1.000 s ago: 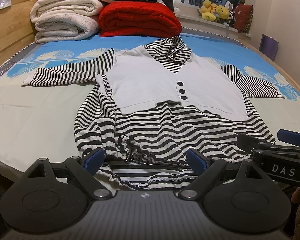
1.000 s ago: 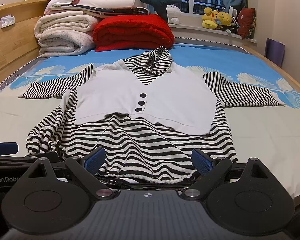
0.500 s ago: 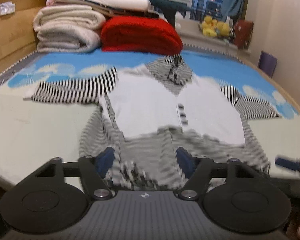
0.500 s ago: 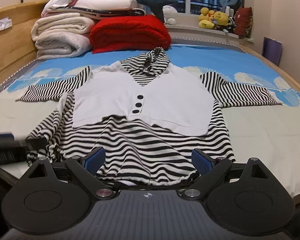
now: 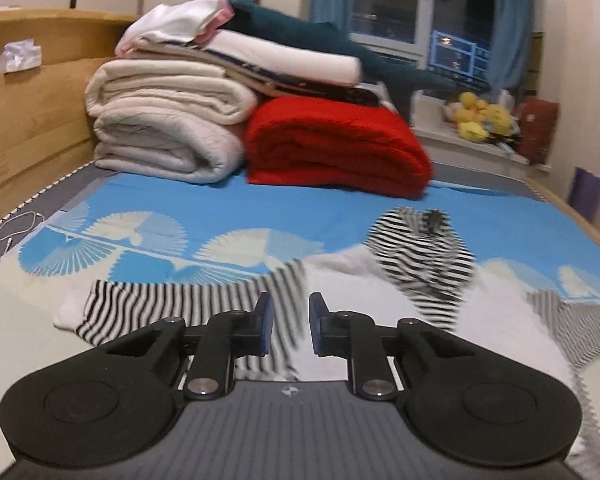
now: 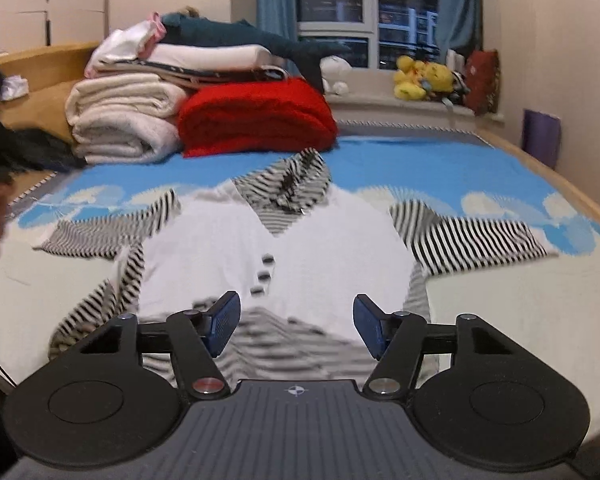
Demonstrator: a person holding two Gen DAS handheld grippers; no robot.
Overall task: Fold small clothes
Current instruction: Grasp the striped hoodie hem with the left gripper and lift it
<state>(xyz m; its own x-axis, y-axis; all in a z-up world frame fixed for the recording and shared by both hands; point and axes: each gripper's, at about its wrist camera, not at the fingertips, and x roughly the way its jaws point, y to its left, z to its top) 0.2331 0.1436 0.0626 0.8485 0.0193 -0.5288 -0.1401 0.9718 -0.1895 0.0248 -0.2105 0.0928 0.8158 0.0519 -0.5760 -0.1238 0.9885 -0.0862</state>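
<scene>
A small black-and-white striped top with a white vest front and dark buttons [image 6: 268, 248] lies flat on the bed, sleeves spread. My right gripper [image 6: 296, 326] is open and hovers over the lower front of the garment, near the buttons. My left gripper [image 5: 289, 326] has its jaws close together with a narrow gap, nothing between them; it is above the garment's left shoulder, where the striped left sleeve [image 5: 172, 300] joins the vest. The striped collar [image 5: 424, 256] lies to its right. The view is blurred by motion.
Folded cream blankets [image 5: 168, 128] and a red blanket [image 5: 332, 148] are stacked at the head of the bed. A wooden bed frame [image 5: 28, 120] runs along the left. Plush toys [image 6: 420, 76] sit on the windowsill. A hand and the other gripper [image 6: 4, 156] show at the right wrist view's left edge.
Both grippers moved forward from the hem up over the garment. The left gripper's jaws narrowed from wide open to nearly closed; it shifted to the left shoulder. The right jaws narrowed slightly.
</scene>
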